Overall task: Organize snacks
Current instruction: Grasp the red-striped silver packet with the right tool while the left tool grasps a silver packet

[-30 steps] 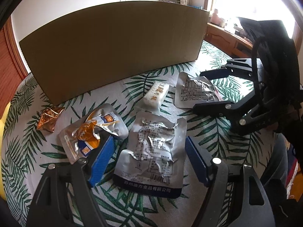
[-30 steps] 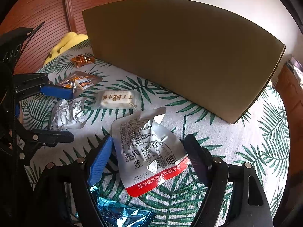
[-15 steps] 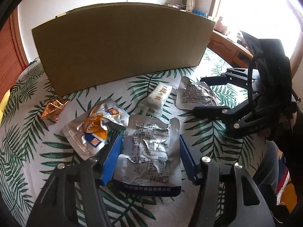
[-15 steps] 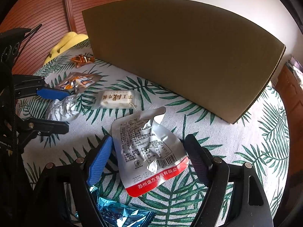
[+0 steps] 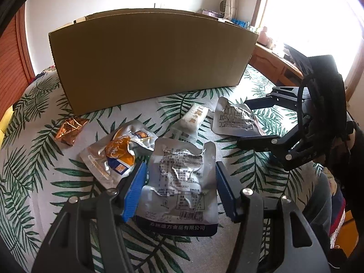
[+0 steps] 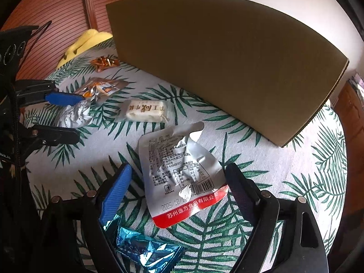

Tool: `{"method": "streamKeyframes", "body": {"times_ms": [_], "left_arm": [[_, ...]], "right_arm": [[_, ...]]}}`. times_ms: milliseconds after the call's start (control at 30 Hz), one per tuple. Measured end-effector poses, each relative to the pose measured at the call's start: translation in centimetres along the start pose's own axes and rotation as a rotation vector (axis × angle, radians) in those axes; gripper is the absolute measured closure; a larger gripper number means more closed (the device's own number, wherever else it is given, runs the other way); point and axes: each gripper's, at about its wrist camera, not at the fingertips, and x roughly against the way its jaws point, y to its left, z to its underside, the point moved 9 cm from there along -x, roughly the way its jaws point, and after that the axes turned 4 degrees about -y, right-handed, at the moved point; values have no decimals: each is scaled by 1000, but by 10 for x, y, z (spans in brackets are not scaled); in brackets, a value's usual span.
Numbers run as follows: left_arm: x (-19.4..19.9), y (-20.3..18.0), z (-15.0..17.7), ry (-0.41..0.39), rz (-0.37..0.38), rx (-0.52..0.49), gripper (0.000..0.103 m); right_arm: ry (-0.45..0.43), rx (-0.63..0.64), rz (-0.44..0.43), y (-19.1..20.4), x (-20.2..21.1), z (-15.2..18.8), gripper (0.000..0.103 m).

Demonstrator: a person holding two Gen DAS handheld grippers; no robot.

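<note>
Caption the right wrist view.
Opening right gripper straddles red-edged silver foil pouch before brown cardboard box.

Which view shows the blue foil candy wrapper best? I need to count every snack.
The right wrist view: the blue foil candy wrapper lies at the bottom edge, under the right gripper. The left wrist view does not show it.

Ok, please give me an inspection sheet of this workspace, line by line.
Surface: leaf-print cloth, flat.
Job's things: box upright; navy pouch, red pouch, orange pouch, white bar, gold wrapper, blue wrapper on cloth.
Clutter: yellow thing at cloth edge.
Grippers: left gripper jaws pressing navy pouch; right gripper jaws opening, red pouch between them.
Cables: black cable on right gripper.
Surroundings: window, wood panel.
</note>
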Motion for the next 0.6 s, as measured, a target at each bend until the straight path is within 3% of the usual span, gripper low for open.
{"method": "streamKeyframes", "body": {"times_ms": [67, 300, 600], "left_arm": [[-2, -1, -2, -2, 3, 2, 44], [3, 0, -3, -10, 9, 4, 44], [9, 1, -4, -28, 15, 10, 44]], "right_arm": [[12, 0, -4, 0, -1, -1, 20], [11, -18, 7, 3, 3, -3, 44], [-19, -82, 33, -2, 10, 0, 48]]}}
